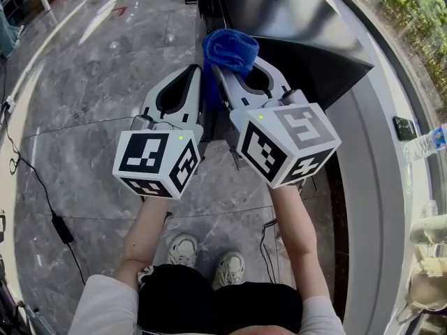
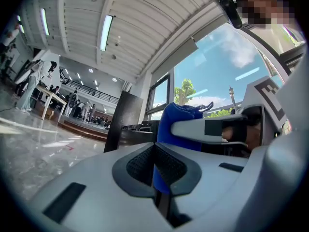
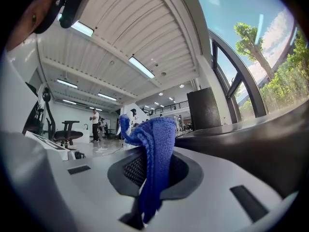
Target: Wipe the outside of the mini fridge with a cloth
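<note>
While I watch the head view, shoes [image 1: 183, 250] stand at 6 o'clock on the grey marble floor [image 1: 91, 82]. My left gripper [image 1: 197, 68] has its jaws pressed together. My right gripper [image 1: 232, 64], just beside it, clamps the blue cloth [image 1: 230, 46] at 12 o'clock. Just beyond, the mini fridge [image 1: 293, 12] shows a glossy black top. Trees [image 1: 412, 12] fill the window at 2 o'clock.

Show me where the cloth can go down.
Bare: the dark fridge top beyond the blue cloth, and the marble floor left of the left gripper. Crowded: the window ledge at right, with a phone and bottle.
</note>
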The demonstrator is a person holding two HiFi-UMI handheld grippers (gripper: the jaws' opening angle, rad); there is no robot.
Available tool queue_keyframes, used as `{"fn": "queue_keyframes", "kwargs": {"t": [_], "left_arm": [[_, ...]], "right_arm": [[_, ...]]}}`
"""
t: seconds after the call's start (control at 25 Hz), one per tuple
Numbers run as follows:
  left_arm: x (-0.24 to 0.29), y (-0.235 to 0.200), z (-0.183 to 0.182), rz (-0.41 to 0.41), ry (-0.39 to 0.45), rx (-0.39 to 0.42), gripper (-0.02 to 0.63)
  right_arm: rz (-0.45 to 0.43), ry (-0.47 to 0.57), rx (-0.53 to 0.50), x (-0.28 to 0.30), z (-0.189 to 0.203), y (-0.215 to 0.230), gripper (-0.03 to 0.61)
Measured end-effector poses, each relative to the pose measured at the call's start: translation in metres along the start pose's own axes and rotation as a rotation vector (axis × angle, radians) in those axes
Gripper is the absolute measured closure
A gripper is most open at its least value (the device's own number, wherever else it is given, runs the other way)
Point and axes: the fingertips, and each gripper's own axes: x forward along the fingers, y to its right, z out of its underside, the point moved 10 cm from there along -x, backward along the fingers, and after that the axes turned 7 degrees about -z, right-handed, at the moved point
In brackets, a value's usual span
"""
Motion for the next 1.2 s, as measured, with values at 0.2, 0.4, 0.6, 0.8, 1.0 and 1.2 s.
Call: {"fn": "queue_keyframes", "kwargs": {"t": [0.2,0.4,0.6,0.8,1.0,1.2], "left_arm": [[-0.004,-0.007,0.001,-0.006,-0.005,-0.008,0.609],[-0.002,-0.003,0.011,0.025,-0.023,-0.025,0.609],[0.002,0.005,0.022,0.070,-0.052,-0.033,0.609],[0.006,0.012,0.025,0.095,-0.055,-0.039,0.609],[0.014,0.024,0.029,0.130,-0.060,-0.054,0.609],[0.022,0.040,0.031,0.173,-0.056,-0.059,0.609]], "right_arm": [[0.033,-0.027,-0.042,0.015,0.004,-0.002,0.526],[0.059,-0.031,-0.096,0.019,0.006,-0.001,0.526],[0.082,-0.028,-0.099,0.010,0.005,0.004,0.526],[0.118,-0.022,-0.089,-0.003,0.003,0.017,0.526],[0.147,-0.018,-0.096,-0.014,0.003,0.026,0.526],[0.194,-0.016,-0.092,-0.030,0.000,0.043,0.526]]}}
